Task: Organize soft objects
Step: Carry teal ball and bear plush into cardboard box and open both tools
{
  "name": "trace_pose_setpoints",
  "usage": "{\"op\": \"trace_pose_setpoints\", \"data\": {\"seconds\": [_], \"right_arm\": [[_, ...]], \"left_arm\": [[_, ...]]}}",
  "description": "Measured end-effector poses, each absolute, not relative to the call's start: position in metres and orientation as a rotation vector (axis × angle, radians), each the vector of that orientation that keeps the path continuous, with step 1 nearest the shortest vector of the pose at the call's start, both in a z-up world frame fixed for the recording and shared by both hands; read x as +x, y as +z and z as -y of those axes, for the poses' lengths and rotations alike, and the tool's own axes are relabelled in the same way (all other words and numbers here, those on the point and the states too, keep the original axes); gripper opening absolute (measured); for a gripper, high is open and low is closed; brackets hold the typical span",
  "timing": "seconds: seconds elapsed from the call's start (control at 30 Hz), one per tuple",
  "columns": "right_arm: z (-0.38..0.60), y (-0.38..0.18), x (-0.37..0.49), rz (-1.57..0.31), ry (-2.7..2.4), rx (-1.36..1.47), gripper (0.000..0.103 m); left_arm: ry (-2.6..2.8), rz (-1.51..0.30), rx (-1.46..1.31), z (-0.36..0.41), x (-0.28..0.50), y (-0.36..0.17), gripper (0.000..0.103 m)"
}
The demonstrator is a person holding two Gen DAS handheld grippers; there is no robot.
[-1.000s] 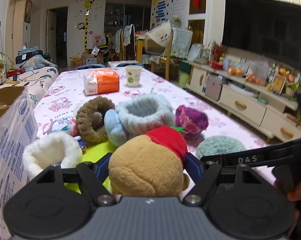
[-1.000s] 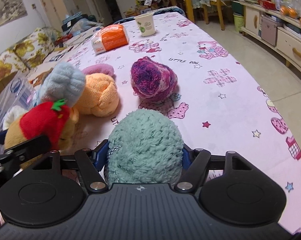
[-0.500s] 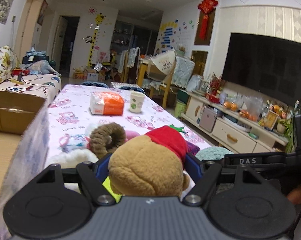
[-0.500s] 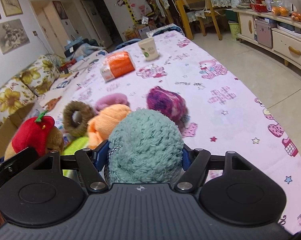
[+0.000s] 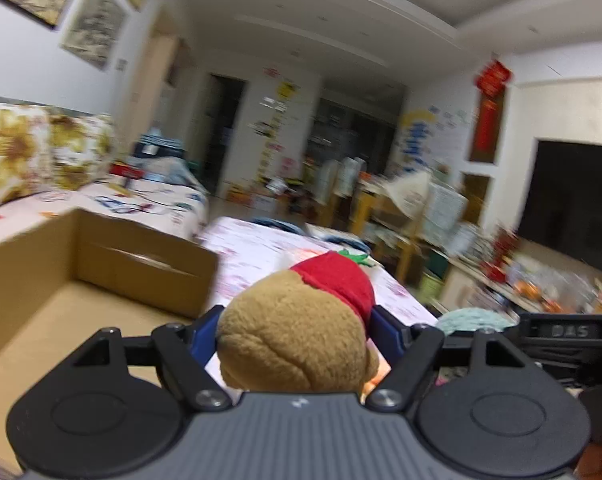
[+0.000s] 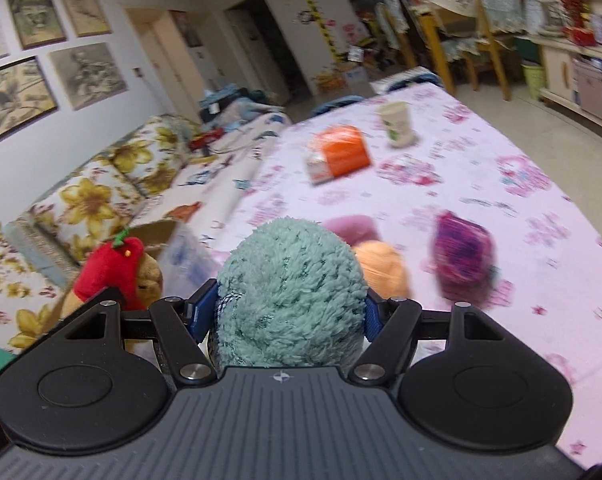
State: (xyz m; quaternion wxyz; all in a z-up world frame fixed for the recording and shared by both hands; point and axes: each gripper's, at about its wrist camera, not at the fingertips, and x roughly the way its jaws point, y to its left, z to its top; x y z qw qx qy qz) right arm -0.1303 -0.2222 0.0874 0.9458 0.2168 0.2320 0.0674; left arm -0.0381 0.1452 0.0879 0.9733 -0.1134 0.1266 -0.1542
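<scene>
My left gripper is shut on a brown plush toy with a red strawberry cap, held in the air beside an open cardboard box at the left. The same toy shows at the left of the right wrist view. My right gripper is shut on a fluffy teal ball, lifted above the pink tablecloth. On the cloth lie an orange soft ball, a purple knitted ball and a pink one. The teal ball peeks in at the right of the left wrist view.
An orange packet and a paper cup stand farther back on the table. A flowered sofa runs along the left wall. Chairs and a low cabinet are at the far right.
Both grippers have risen with their toys. The left one swung left and rolled, so the cardboard box now fills its left side and the other table toys dropped from its view.
</scene>
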Motion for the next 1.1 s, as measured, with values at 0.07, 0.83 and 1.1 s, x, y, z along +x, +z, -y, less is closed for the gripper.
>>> {"op": "trace_pose_setpoints", "data": {"seconds": [0.07, 0.83, 1.1], "right_arm": [[0.212, 0.093, -0.121, -0.466, 0.171, 0.438, 0.087], [0.102, 0.09, -0.016, -0.555, 0.443, 0.304, 0.1], [0.11, 0.098, -0.026, -0.507, 0.397, 0.328, 0.102]], "left_arm": [[-0.25, -0.239, -0.263, -0.158, -0.035, 0.089, 0.077], [0.278, -0.356, -0.282, -0.233, -0.008, 0.069, 0.08], [0.277, -0.315, -0.272, -0.23, -0.02, 0.075, 0.099]]}}
